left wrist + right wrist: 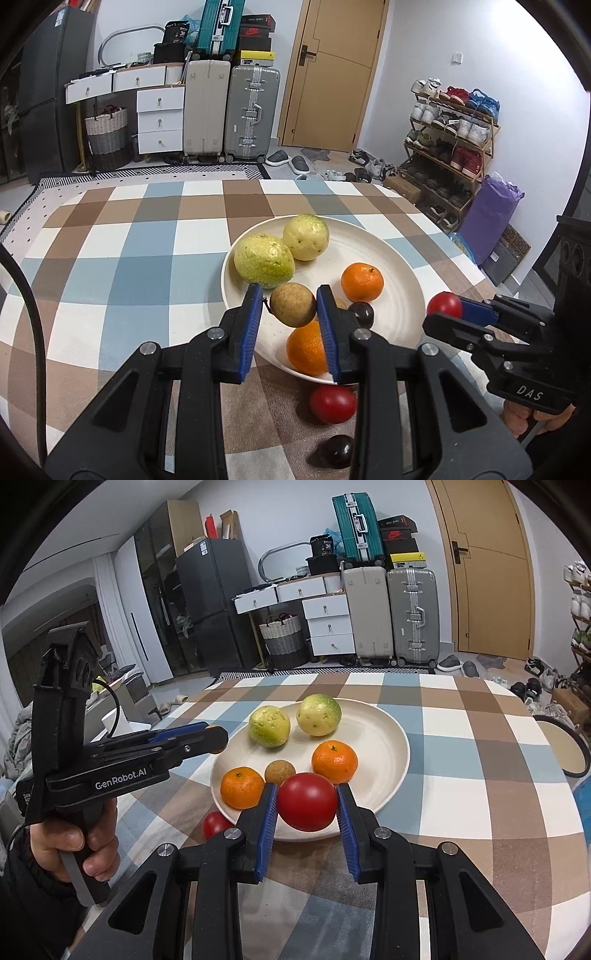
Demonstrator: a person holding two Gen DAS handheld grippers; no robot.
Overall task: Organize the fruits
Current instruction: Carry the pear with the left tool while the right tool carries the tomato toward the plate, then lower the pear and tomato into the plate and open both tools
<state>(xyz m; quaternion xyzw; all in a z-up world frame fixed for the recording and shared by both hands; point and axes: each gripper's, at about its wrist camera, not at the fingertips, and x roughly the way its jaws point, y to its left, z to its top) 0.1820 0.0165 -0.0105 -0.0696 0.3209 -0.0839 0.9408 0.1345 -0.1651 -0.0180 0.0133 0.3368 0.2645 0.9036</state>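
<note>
A white plate on the checked tablecloth holds two green-yellow guavas, two oranges and a dark plum. My left gripper is shut on a small brown fruit, held above the plate's near rim. My right gripper is shut on a red tomato over the plate's near edge; it also shows in the left wrist view. A second brown fruit lies in the plate. Another red tomato and a dark plum lie on the cloth before the plate.
The table has a brown, blue and white checked cloth. Beyond the far edge stand suitcases, white drawers, a door and a shoe rack. A round stool is at the table's right.
</note>
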